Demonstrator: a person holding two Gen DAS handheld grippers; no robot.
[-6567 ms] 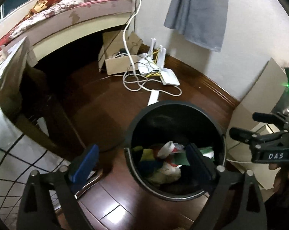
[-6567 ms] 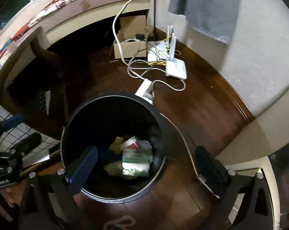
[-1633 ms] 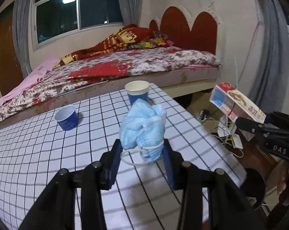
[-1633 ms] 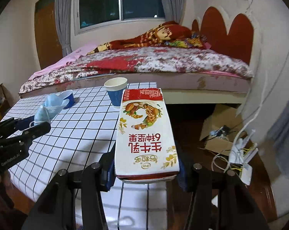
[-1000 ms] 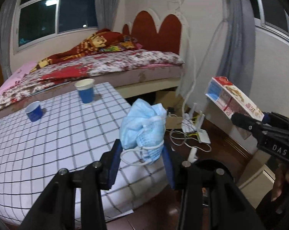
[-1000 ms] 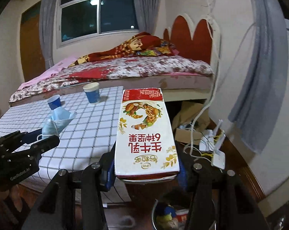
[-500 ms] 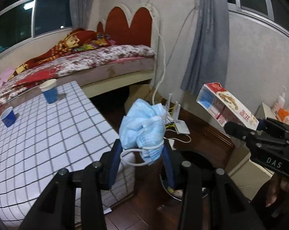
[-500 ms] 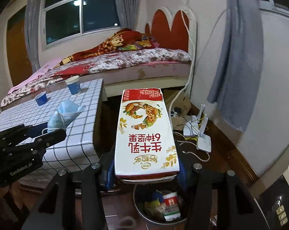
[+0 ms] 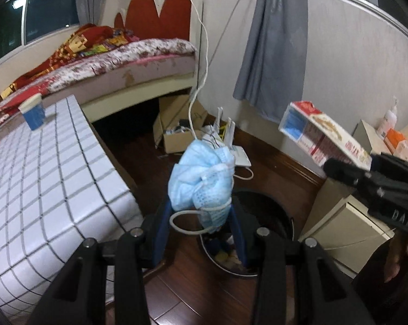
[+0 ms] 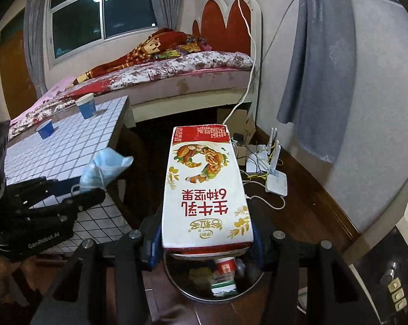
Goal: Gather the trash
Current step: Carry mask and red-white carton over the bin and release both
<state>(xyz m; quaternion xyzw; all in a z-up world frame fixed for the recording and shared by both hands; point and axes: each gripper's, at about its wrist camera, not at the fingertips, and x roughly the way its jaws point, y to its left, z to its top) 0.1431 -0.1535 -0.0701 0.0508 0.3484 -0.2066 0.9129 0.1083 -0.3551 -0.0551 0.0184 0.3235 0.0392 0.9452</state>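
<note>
My left gripper [image 9: 200, 216] is shut on a crumpled blue face mask [image 9: 201, 181], held above the black trash bin [image 9: 274, 216] on the floor. In the right wrist view the same mask [image 10: 103, 170] hangs at the left from the left gripper [image 10: 76, 192]. My right gripper [image 10: 206, 239] is shut on a white and red milk carton [image 10: 205, 189], which hides most of the bin [image 10: 193, 293] below it; several pieces of trash lie inside. The carton [image 9: 323, 138] also shows at the right of the left wrist view.
A table with a white checked cloth [image 9: 41, 178] stands left of the bin, with blue paper cups [image 10: 86, 107] on it. A bed [image 10: 177, 70], a cardboard box [image 9: 177, 132], white routers and cables [image 10: 274, 173], a grey curtain and a low cabinet [image 9: 347, 227] surround the spot.
Both grippers have swung right from the table and sunk toward the bin, still gripping the mask and the carton. The bin now sits under both.
</note>
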